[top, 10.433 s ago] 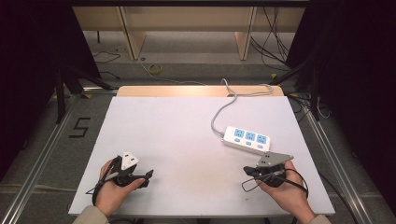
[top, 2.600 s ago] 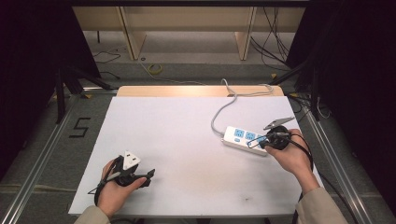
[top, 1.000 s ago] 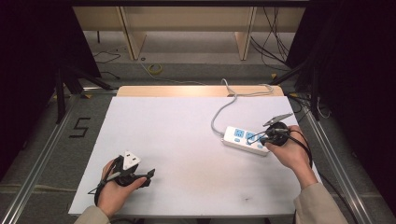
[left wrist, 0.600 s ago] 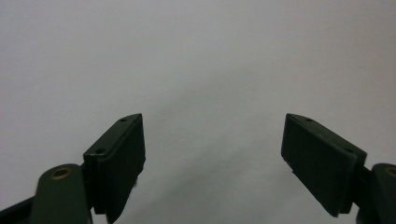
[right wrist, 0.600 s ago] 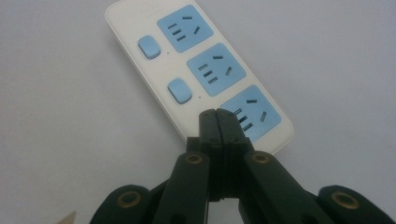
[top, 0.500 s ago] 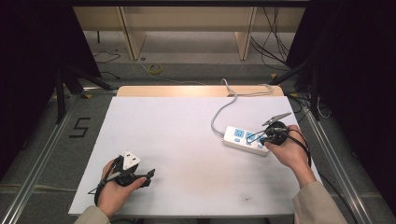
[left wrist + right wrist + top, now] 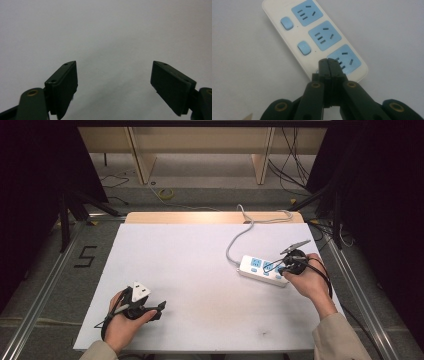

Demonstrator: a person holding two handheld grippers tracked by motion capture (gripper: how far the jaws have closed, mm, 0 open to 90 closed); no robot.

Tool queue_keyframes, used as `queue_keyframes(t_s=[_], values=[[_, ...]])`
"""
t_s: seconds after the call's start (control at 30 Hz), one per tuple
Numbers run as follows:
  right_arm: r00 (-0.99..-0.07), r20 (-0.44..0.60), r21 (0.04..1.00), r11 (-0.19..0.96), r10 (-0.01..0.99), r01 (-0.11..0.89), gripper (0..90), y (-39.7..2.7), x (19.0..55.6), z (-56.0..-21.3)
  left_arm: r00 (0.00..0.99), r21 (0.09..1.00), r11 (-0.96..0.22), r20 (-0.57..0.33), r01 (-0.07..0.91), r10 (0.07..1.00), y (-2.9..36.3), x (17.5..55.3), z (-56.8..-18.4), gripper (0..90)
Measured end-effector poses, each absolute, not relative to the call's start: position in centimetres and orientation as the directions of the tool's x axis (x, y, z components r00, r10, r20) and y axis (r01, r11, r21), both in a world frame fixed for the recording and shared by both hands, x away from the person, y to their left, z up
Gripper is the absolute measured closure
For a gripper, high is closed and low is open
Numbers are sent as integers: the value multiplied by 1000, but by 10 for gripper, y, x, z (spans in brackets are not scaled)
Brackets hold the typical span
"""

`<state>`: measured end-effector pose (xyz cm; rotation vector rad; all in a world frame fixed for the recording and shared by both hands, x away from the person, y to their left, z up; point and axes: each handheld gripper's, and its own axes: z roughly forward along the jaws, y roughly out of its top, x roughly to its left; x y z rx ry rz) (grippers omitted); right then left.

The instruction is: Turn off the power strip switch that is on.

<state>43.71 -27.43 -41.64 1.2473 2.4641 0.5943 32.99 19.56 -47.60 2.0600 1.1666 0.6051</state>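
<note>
A white power strip (image 7: 259, 266) with three blue sockets lies on the white table's right side. In the right gripper view the strip (image 7: 317, 37) shows two blue switch buttons (image 7: 287, 23). My right gripper (image 7: 328, 62) is shut with nothing between its jaws. Its tips rest over the strip's near end, just left of the third socket (image 7: 345, 58). I cannot tell whether they touch the strip. In the high view the right gripper (image 7: 279, 268) is at the strip's right end. My left gripper (image 7: 161, 307) rests at the table's front left. Its jaws stand wide open (image 7: 113, 72) over bare table.
The strip's grey cable (image 7: 235, 240) curves from its left end to the table's back edge and off it. The white table top (image 7: 200, 270) ends in a wooden strip at the back. Metal rails run along both sides, and cables lie on the floor behind.
Since 10 seconds ago my right hand has moved from the table's front right up to the strip's end. Over the last second it has barely shifted. The left gripper has stayed put.
</note>
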Motion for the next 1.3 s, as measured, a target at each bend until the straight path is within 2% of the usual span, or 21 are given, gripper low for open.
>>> queue_keyframes(t_s=[1.3], values=[[-565, -76, 460, 531, 822, 711, 900, -273, 447, -425, 493, 749, -367, 62, 551, 868, 196, 330, -476, 215]])
